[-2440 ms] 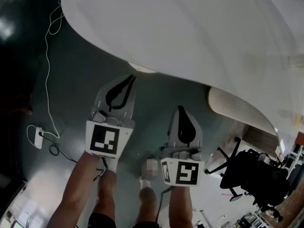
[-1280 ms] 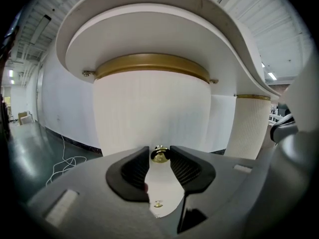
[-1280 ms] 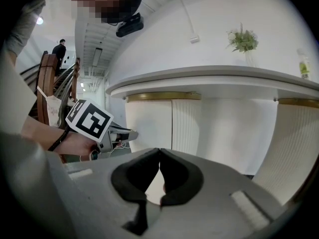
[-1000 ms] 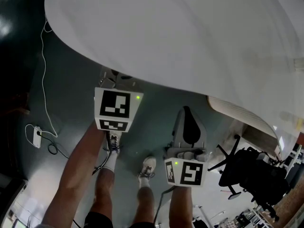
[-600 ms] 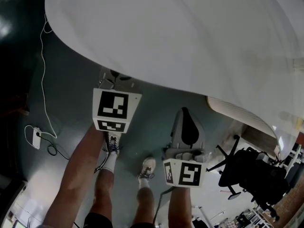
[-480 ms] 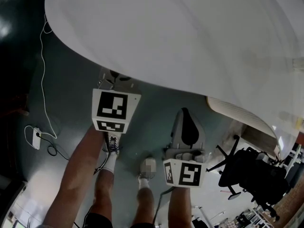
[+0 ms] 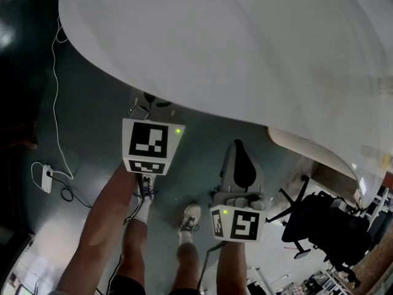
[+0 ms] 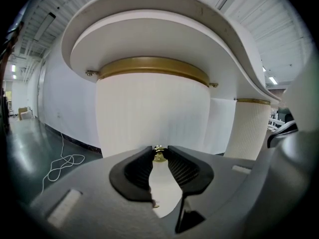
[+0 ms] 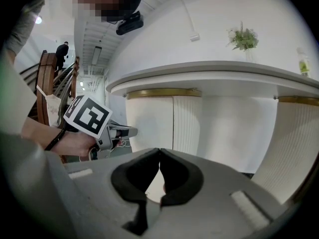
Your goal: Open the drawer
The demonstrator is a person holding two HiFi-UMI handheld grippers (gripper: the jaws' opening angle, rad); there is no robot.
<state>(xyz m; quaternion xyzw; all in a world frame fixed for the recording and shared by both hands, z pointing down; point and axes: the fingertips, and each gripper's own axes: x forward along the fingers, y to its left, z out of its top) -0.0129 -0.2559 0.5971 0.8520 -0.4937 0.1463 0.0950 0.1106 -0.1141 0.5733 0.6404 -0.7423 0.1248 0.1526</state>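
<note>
Grey left claw (image 8: 159,153) and right claw (image 9: 159,151) have black pads (image 8: 185,169).

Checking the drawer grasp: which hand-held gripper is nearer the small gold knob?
Left. The left hand-held gripper grips the gold knob; the right hand-held gripper sits shut and empty, well short of it.

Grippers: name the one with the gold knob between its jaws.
The left gripper: it clasps the gold knob, while the right gripper is shut on nothing.

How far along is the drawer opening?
Done: the left gripper is at the handle, jaws closed on the small gold knob. In hand: that grip only; the white curved front shows no gap. Left: the whole pull. The right gripper is shut, empty, off to the side.
</note>
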